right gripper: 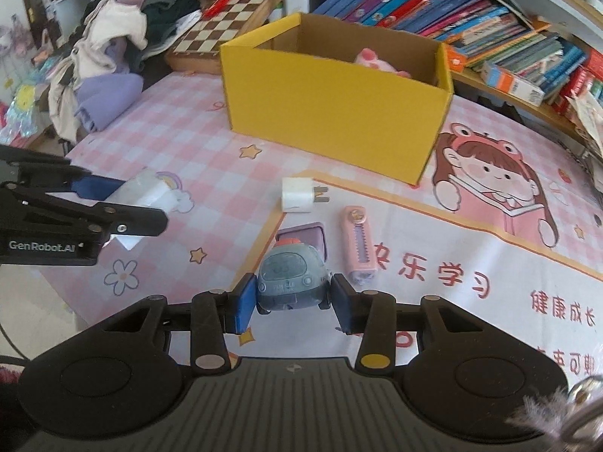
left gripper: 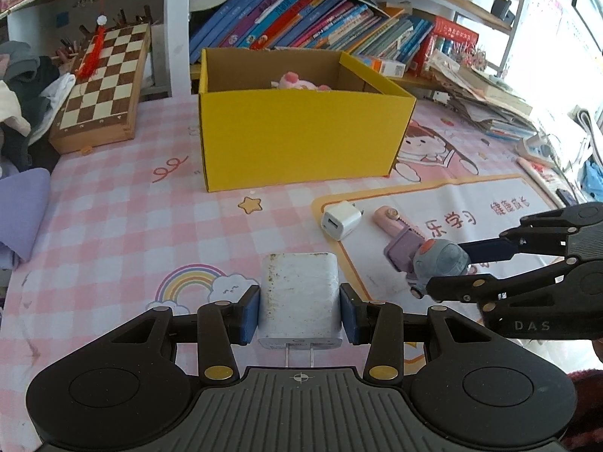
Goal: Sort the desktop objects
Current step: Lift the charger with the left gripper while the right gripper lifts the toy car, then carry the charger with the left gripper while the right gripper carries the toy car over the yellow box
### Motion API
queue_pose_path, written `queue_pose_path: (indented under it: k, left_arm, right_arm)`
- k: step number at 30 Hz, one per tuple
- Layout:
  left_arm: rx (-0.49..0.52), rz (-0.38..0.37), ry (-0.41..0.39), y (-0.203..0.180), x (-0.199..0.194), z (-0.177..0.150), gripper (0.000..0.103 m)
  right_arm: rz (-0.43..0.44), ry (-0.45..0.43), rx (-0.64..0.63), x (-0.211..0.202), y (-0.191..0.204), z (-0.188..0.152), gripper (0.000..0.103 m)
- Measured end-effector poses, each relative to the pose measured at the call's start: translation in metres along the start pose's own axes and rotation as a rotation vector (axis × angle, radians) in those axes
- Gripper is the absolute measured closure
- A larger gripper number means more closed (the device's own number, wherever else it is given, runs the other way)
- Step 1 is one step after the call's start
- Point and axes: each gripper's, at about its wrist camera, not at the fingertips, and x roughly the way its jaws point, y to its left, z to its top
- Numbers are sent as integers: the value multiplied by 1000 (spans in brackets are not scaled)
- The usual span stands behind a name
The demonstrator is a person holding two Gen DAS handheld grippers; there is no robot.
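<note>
While pink plush sits half-hidden in box, left hand-held gripper clamps charger, right hand-held gripper toy car

Left tool clamped on white charger, yellow box beyond, right tool gripping toy car

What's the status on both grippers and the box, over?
Left gripper shut on big white charger. Right gripper shut on grey toy car. Yellow box open, pink plush inside. Path clear.
</note>
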Motion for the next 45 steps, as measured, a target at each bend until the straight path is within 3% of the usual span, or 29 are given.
queue_pose_path:
  k: [13, 27, 38, 45]
  left_arm:
    - [12, -37, -39, -4, -13, 6, 61]
    - [26, -59, -62, -11, -8, 27, 61]
    - [42, -77, -91, -20, -1, 52, 61]
    - [86, -46, -153, -22, -1, 93, 61]
  right_arm:
    - [-27, -25, 46, -17, -5, 0, 63]
    - [6, -32, 47, -20, -16, 16, 63]
    - [48, -89, -1, -24, -35, 54, 63]
    - [83, -158, -58, -31, -55, 97, 63]
